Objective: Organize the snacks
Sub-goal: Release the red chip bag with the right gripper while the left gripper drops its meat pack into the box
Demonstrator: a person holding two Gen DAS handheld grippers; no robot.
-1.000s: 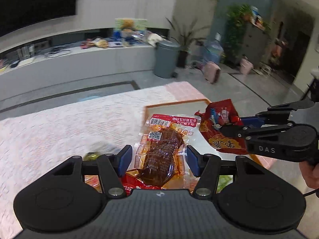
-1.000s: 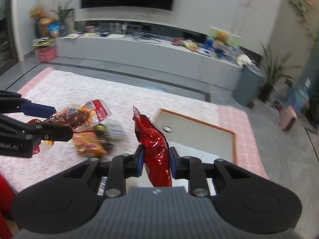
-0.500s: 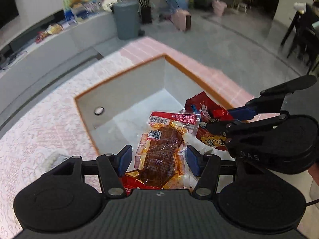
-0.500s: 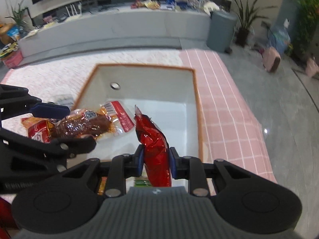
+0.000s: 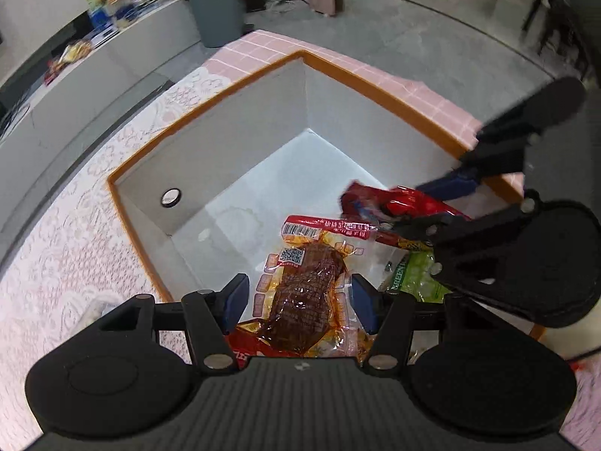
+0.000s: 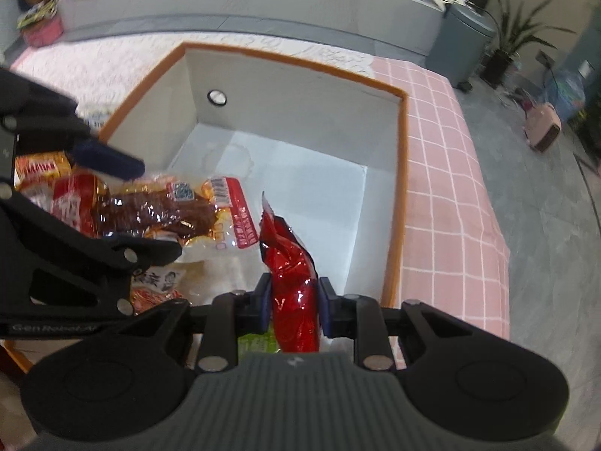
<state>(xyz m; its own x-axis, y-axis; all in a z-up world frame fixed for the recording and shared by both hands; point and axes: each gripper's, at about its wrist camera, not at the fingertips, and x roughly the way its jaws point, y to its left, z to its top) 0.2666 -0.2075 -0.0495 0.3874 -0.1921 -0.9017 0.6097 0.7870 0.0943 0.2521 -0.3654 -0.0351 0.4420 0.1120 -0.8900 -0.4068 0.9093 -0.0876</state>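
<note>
Room: living space with grey floor, one grey bin (image 5: 216, 7), one potted plant (image 6: 514, 37) and a long low ledge (image 6: 244, 3) strewn with clutter.
Surface: table under a white lace cloth (image 5: 75, 233), with a pink checked cloth (image 6: 450, 173) at the far end.
Box: one open grey box with an orange rim (image 5: 379, 90), sitting on the table; one round metal eyelet (image 5: 171, 198) in a side wall.
Left gripper (image 5: 300, 297): jaws stood fairly wide, pinching one clear pack of brown braised meat (image 5: 304, 300) by its long edges — held over the box interior, near corner.
Right gripper (image 6: 293, 300): jaws nearly closed, clamped on one glossy red snack bag (image 6: 293, 274), standing upright above the box floor.
Already in box: one green packet (image 5: 417, 274) under the right gripper and one white packet with a printed face (image 6: 157, 278) — both partly hidden.
Outside box: one orange-red packet (image 6: 41, 165) behind the left gripper; whether it lay on the cloth I couldn't tell.
Count: two packs in hand, two seen in the box, one beside it.
</note>
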